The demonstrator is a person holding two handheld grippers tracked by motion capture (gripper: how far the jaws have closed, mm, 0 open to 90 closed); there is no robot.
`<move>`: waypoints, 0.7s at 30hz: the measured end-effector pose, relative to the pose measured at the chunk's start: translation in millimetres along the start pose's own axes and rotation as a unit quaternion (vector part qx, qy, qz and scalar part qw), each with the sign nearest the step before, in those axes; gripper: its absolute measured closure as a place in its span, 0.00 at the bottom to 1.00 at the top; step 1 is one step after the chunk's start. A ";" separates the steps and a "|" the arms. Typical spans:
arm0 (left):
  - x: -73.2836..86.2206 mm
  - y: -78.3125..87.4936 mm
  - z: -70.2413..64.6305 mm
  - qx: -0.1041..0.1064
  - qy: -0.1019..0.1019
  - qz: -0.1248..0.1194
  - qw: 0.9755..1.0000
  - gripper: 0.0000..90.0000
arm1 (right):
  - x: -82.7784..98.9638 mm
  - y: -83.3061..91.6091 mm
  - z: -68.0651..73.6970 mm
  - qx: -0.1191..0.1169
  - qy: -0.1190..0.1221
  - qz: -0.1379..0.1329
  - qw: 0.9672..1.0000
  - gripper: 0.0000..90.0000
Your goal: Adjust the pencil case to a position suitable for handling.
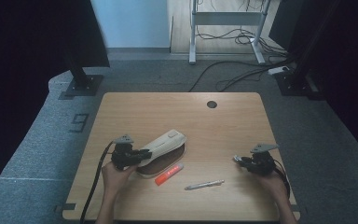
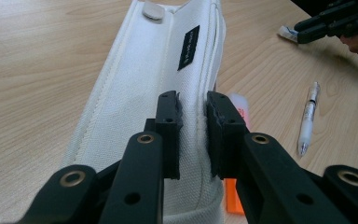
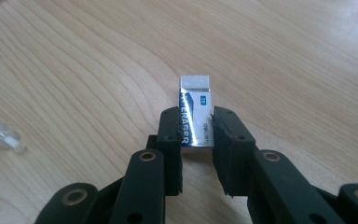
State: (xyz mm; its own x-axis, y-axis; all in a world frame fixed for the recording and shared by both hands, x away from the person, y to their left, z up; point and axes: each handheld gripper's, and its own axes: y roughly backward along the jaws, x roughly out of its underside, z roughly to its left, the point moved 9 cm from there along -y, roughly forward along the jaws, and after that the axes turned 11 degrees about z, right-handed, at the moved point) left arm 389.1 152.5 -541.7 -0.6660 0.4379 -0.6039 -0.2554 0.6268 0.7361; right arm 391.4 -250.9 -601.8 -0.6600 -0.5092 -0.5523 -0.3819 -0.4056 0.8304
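Note:
A cream pencil case [image 1: 164, 143] lies open at the table's left middle, its brown inside facing the front. My left gripper [image 1: 144, 153] is shut on the case's upper flap; in the left gripper view the jaws [image 2: 194, 125] pinch a ridge of the white fabric [image 2: 140, 88]. On the right, my right gripper [image 1: 240, 160] is shut on a small white and blue eraser [image 3: 195, 114], held just over the wood. The eraser [image 2: 286, 31] also shows at the tip of that far gripper [image 2: 307, 31].
An orange highlighter [image 1: 169, 173] lies just in front of the case, and a clear pen [image 1: 204, 185] lies to its right near the front edge. A round cable hole [image 1: 211, 104] sits at the table's back. Stands and cables cover the floor beyond.

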 end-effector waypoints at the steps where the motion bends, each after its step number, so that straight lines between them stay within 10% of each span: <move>1: 0.0 0.0 0.0 0.000 0.000 0.000 1.000 0.84 | -1.2 1.1 0.7 0.001 -0.001 -0.002 1.000 0.80; 21: -0.2 -0.1 -1.2 -0.005 -0.003 -0.002 1.000 0.84 | -37.1 5.9 26.2 -0.009 0.026 -0.027 0.999 0.80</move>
State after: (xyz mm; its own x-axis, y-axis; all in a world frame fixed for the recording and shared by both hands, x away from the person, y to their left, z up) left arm 388.5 151.7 -541.3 -0.6606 0.4400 -0.6083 -0.2640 0.6223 0.7369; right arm 396.7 -214.5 -574.5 -0.6041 -0.5246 -0.5999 -0.4044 -0.4468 0.7980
